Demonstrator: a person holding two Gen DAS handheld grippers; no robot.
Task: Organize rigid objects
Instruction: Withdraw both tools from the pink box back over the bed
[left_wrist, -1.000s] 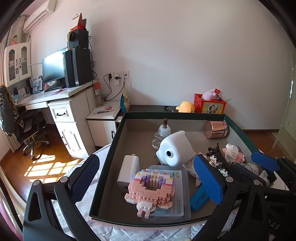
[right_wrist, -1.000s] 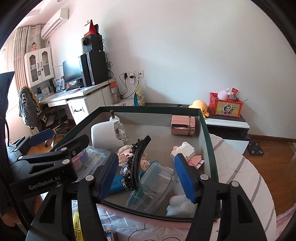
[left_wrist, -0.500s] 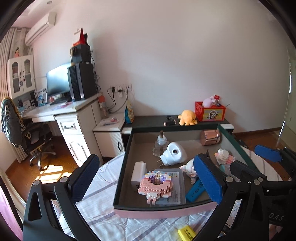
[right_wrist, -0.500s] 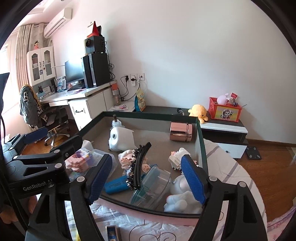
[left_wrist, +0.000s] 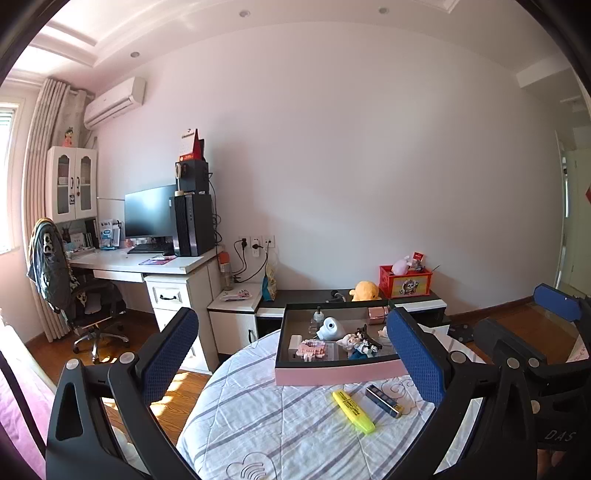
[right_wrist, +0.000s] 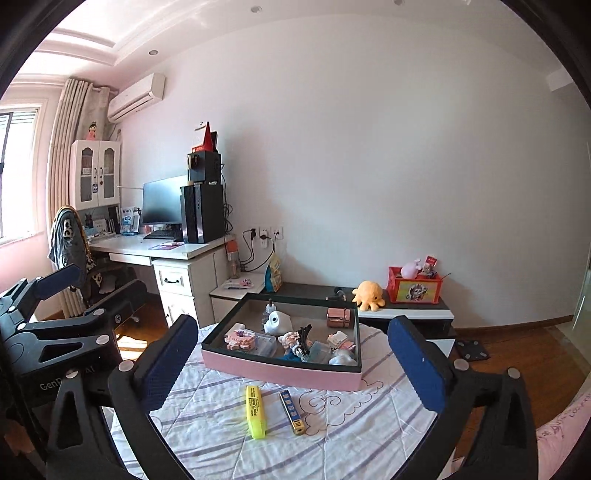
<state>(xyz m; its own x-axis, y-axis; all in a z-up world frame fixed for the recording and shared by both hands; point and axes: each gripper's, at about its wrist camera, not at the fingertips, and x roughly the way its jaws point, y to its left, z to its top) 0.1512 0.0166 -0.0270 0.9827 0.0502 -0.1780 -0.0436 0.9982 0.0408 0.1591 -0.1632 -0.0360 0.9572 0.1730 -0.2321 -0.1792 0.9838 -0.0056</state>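
Observation:
A pink-sided, dark-rimmed tray (left_wrist: 332, 372) (right_wrist: 280, 371) stands on a round table with a striped quilted cloth (right_wrist: 221, 413). It holds a pink block model (right_wrist: 240, 338), a white round device (right_wrist: 277, 322), a rose-gold tin (right_wrist: 338, 317), a black hair clip (right_wrist: 303, 338) and other small things. A yellow highlighter (left_wrist: 352, 410) (right_wrist: 255, 410) and a small dark blue box (left_wrist: 383, 400) (right_wrist: 291, 411) lie on the cloth in front of the tray. My left gripper (left_wrist: 291, 363) and right gripper (right_wrist: 291, 365) are both open and empty, held well back above the table.
A white desk (right_wrist: 162, 251) with monitor, PC tower and office chair (left_wrist: 59, 273) stands at the left. A low dark cabinet (right_wrist: 402, 308) behind the table carries a yellow plush and a red box. Wooden floor (right_wrist: 517, 350) lies to the right.
Both grippers have pulled far back and up from the tray. The tray now looks small, and the highlighter and blue box on the cloth have come into view.

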